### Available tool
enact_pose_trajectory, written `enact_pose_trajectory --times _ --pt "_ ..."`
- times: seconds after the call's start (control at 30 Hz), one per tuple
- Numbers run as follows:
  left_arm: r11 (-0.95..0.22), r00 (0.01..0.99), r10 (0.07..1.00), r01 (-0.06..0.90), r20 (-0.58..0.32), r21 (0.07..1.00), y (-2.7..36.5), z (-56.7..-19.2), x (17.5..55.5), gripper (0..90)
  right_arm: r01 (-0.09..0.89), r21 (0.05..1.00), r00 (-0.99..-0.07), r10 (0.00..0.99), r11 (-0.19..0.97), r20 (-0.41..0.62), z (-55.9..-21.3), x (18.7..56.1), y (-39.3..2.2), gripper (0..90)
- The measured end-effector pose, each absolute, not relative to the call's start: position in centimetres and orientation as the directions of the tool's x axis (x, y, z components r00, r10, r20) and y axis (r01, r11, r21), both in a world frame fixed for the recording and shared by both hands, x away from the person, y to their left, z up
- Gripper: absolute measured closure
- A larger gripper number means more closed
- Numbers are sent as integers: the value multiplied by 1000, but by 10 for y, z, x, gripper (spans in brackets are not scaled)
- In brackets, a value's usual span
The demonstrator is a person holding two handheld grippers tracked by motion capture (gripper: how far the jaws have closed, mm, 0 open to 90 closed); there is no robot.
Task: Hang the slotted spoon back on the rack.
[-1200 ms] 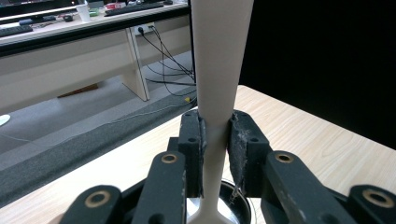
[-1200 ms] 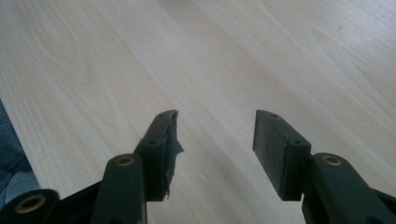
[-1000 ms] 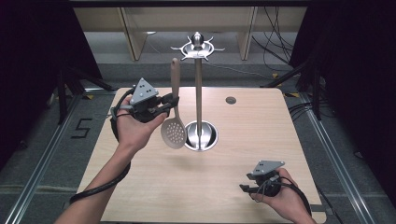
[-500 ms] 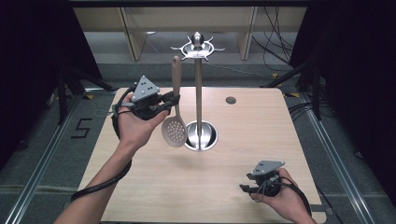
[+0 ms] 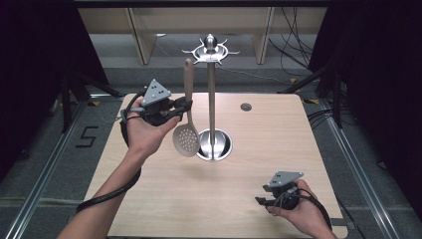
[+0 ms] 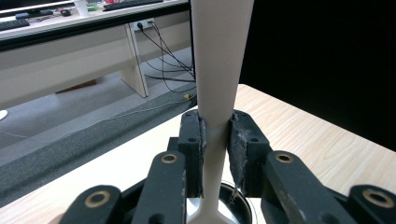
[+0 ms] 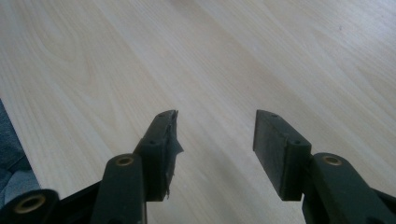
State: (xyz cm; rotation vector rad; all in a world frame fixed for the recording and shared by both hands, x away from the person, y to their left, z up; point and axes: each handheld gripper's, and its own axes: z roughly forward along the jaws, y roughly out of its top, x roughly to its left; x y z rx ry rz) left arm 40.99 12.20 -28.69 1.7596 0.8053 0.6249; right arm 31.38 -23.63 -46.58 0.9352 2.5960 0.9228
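A beige slotted spoon [image 5: 187, 130] hangs upright above the table, round perforated head down, just left of a metal utensil stand [image 5: 212, 94] with hooks at its top. My left gripper [image 5: 183, 108] is shut on the spoon's handle [image 6: 216, 84]; in the left gripper view both pads press the handle [image 6: 212, 154] from either side. My right gripper [image 5: 259, 200] rests low near the table's front right edge. Its jaws [image 7: 215, 140] stand open over bare wood with nothing between them.
The stand's round metal base [image 5: 214, 148] sits mid-table. A small dark round hole [image 5: 246, 106] lies at the back right of the wooden table [image 5: 268, 149]. Shelving legs and cables stand on the floor beyond the far edge.
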Motion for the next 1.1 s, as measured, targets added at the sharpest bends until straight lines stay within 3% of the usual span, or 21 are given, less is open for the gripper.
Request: enact_pose_trajectory --times 1.1 --pt "-239 646 763 249 23 939 119 -286 418 752 493 633 -769 639 597 -4 -466 314 -237 501"
